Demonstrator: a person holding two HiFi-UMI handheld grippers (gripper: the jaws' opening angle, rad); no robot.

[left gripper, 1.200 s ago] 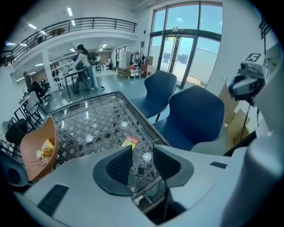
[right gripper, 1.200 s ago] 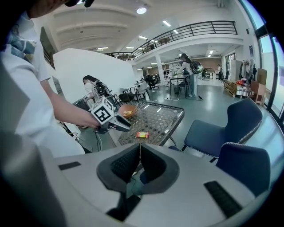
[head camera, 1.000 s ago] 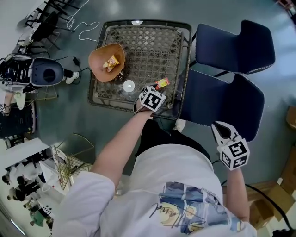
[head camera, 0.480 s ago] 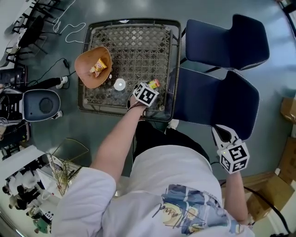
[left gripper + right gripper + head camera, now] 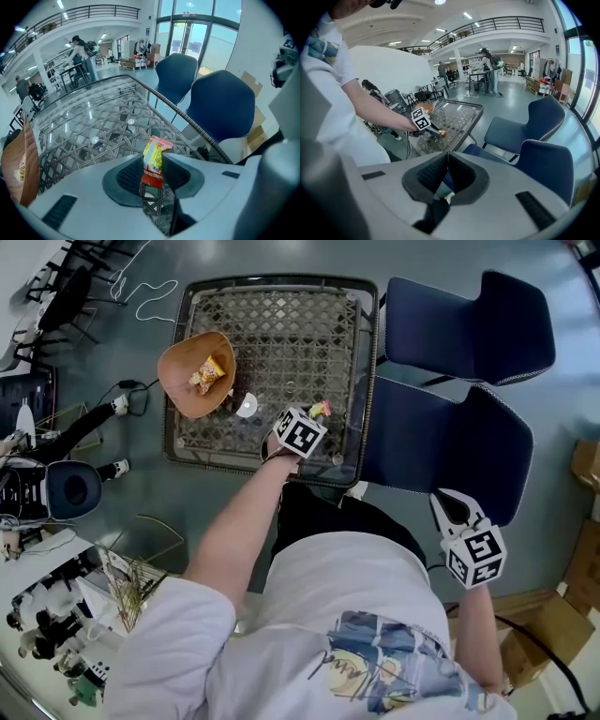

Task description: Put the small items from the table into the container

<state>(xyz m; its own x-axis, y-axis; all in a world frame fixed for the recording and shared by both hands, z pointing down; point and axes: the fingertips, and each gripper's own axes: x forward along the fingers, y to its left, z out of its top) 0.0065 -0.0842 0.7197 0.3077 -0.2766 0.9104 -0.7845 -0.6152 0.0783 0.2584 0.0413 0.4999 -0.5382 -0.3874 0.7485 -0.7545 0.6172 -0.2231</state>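
A red and yellow snack packet (image 5: 153, 161) stands upright between the pads of my left gripper (image 5: 153, 176), whose jaws are closing and press on both its sides. In the head view the left gripper (image 5: 314, 416) is at the near right part of the glass and wicker table (image 5: 281, 324), with the packet (image 5: 322, 410) at its tips. An orange bowl (image 5: 183, 381) at the table's left holds another snack packet (image 5: 208, 372). A small white item (image 5: 247, 406) lies near the bowl. My right gripper (image 5: 448, 507) hangs shut and empty off the table, over a chair.
Two dark blue chairs (image 5: 450, 437) (image 5: 469, 324) stand right of the table. Cables, a floor machine (image 5: 70, 491) and a wire rack (image 5: 136, 568) lie to the left. In the right gripper view, the table (image 5: 454, 115) is far off and people stand in the hall behind.
My left gripper has come down onto the snack packet, which lay on the glass beside it before and now stands between the jaws. The right gripper has stayed put.
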